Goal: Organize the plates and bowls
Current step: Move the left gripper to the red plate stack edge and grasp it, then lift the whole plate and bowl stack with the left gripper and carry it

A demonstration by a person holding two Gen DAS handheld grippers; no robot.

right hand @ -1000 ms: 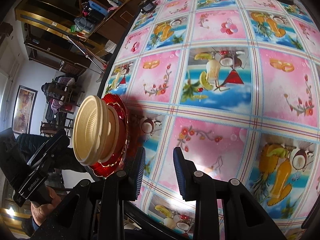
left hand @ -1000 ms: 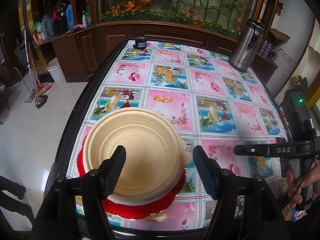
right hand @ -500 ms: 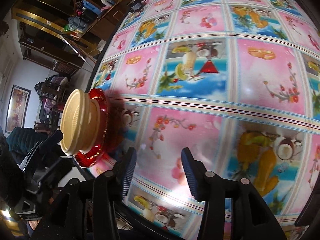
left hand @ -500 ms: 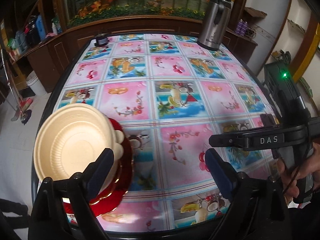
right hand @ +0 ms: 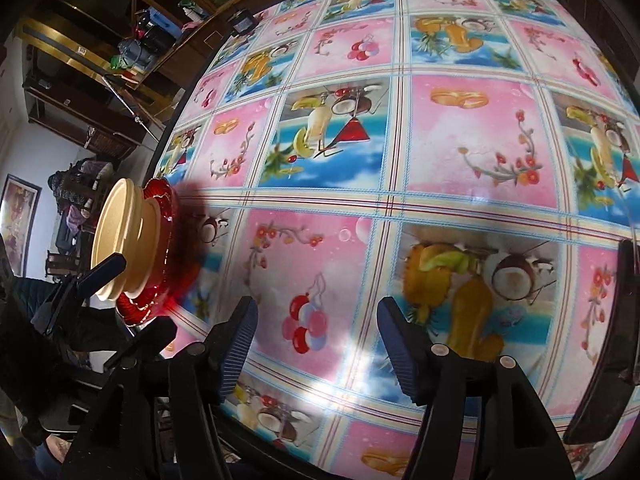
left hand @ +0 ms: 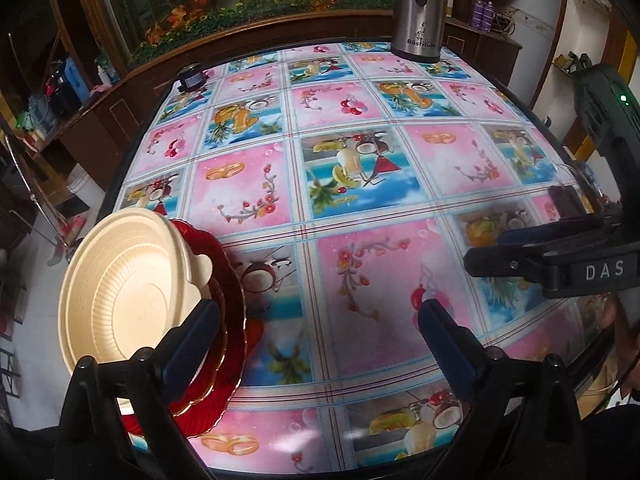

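Stacked near table edge: cream ribbed plastic bowls nested on red scalloped glass plates, saving space. Left gripper, right gripper: jaws just widening, both empty.

Matt cream bowl, glossy red plate

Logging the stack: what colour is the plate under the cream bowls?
Red, glossy and scalloped, the plate sits under the cream bowls; clearest in the left wrist view.
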